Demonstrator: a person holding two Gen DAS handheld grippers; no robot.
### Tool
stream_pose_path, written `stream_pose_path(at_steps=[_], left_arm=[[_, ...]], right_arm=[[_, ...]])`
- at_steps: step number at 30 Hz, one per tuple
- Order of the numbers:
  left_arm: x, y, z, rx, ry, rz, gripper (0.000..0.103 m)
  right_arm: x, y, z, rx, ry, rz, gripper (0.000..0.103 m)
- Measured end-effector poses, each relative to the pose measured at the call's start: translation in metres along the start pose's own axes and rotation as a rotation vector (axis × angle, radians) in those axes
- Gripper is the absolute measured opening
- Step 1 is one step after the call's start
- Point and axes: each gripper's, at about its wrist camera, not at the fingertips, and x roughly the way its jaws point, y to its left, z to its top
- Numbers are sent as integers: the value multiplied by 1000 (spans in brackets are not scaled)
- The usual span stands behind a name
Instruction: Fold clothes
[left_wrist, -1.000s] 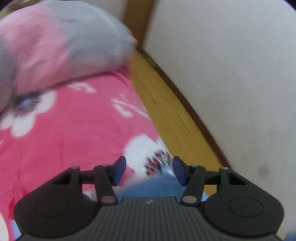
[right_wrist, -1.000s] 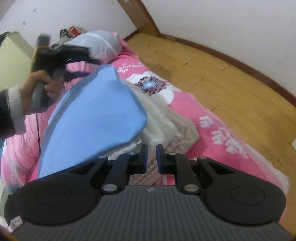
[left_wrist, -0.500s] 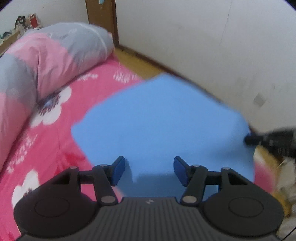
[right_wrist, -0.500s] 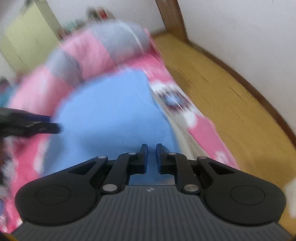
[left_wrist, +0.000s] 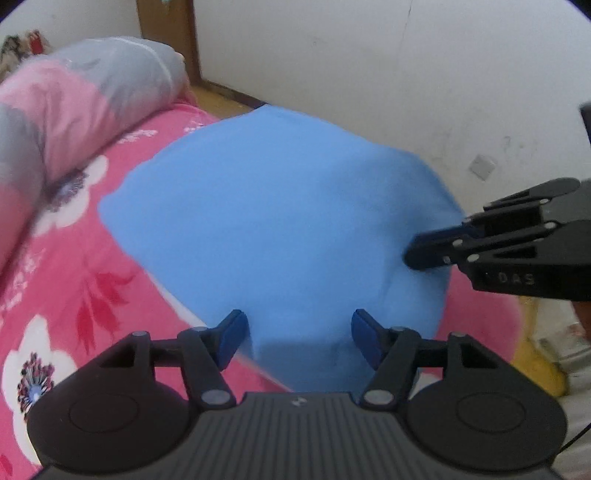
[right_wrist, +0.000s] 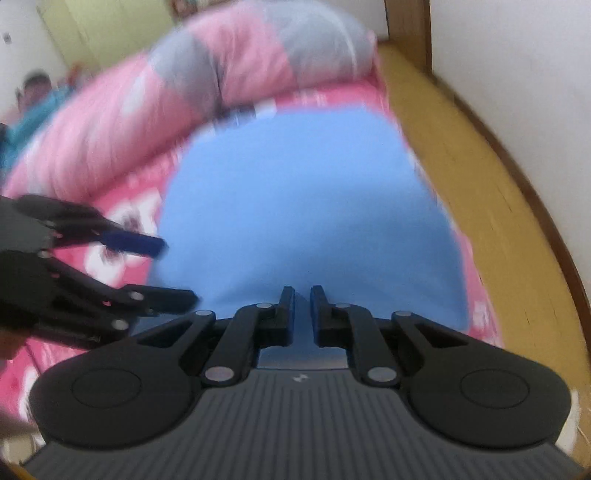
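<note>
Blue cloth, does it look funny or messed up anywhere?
Nothing looks torn or stained. The blue cloth is spread over the pink flowered bedspread, held at one edge by the shut right gripper. The left gripper is opening and no longer pinches it.

The cloth (left_wrist: 280, 221) is spread over the bedsheet (left_wrist: 74, 295), with the quilt (left_wrist: 74, 107) bunched up behind it. Floor (right_wrist: 498, 206) runs along the bed's right side, wall (left_wrist: 369, 74) beyond that. Right gripper (right_wrist: 302, 295) at the cloth's right edge, left gripper (left_wrist: 297, 332) at the near edge.

Left gripper (left_wrist: 295, 341) opening; right gripper (right_wrist: 302, 314) clamped
</note>
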Motion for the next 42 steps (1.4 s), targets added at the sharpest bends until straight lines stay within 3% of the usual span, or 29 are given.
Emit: stream_pose_path(at_steps=[6,11,15,19,21,26,32,37,40,42], left_arm=[[-10,12,-20,-108,18,-13,74],[-32,15,-24,-137,8,19,74],[-32,9,-24,-152,34,34,74],[-35,1,-35,-182,86,21,74],[-42,2,-43,-183,97,18,74],[-58,18,-58,-181,118,28,74],[-86,54,-67,-267,90,21,74],[-136,80,-64,-272,26,-19,75],[-175,98,-60,-282,-41,-58,86],[-198,109,-55,-292,-81,-86,90]], right_arm=[[-8,-24,-22,-54,176,-126,10],[-36,-50,10,-38,23,-95,10],[-16,-77,37,-57,-43,-43,10],[16,-101,29,-12,30,-149,10],[13,-124,23,68,3,-265,10],[-19,-134,10,215,-78,-307,12],[-29,-77,-9,101,-152,-108,12],[2,-9,-28,87,11,-91,12],[4,11,-42,131,114,-136,12],[-24,23,-47,152,84,-128,12]])
